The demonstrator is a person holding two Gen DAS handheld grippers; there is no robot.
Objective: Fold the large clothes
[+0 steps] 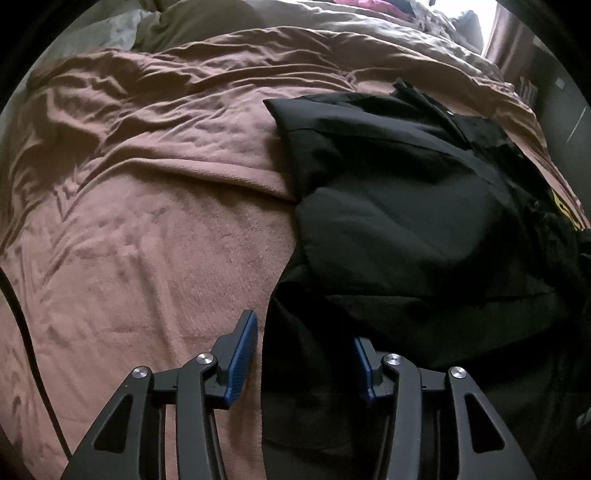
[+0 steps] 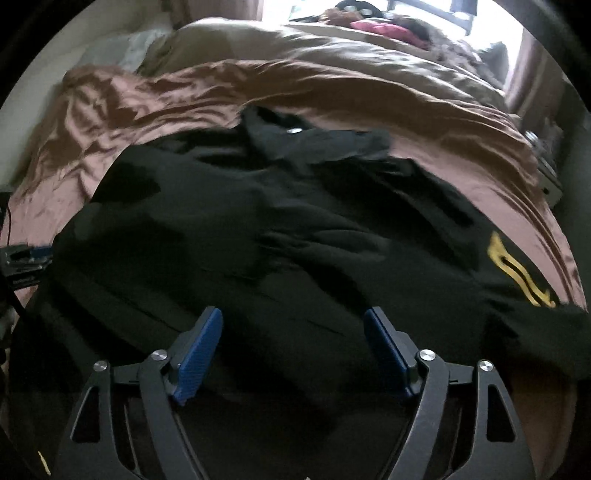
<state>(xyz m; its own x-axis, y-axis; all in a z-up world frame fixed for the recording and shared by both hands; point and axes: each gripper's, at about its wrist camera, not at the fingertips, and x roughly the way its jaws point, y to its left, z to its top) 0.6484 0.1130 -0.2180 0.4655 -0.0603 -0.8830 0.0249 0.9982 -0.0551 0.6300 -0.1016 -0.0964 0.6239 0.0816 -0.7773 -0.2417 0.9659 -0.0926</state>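
A large black garment (image 1: 406, 221) lies spread on the pink-brown blanket (image 1: 147, 221), with a yellow print (image 2: 517, 269) near its right side and a snap at the collar (image 2: 294, 130) at the far end. My left gripper (image 1: 303, 326) is at the garment's near left edge. The cloth edge runs between its jaws, and the left pad (image 1: 242, 354) stands clear over the blanket. The black cloth partly hides the tip of the right one. My right gripper (image 2: 292, 314) hovers open over the garment's near middle (image 2: 258, 221), with nothing pinched between its blue pads.
A beige duvet (image 1: 258, 22) is bunched at the far end of the bed, with a pink item (image 2: 380, 27) behind it by a bright window. A black cable (image 1: 22, 314) runs along the left edge. A grey box (image 2: 550, 184) sits off the bed's right side.
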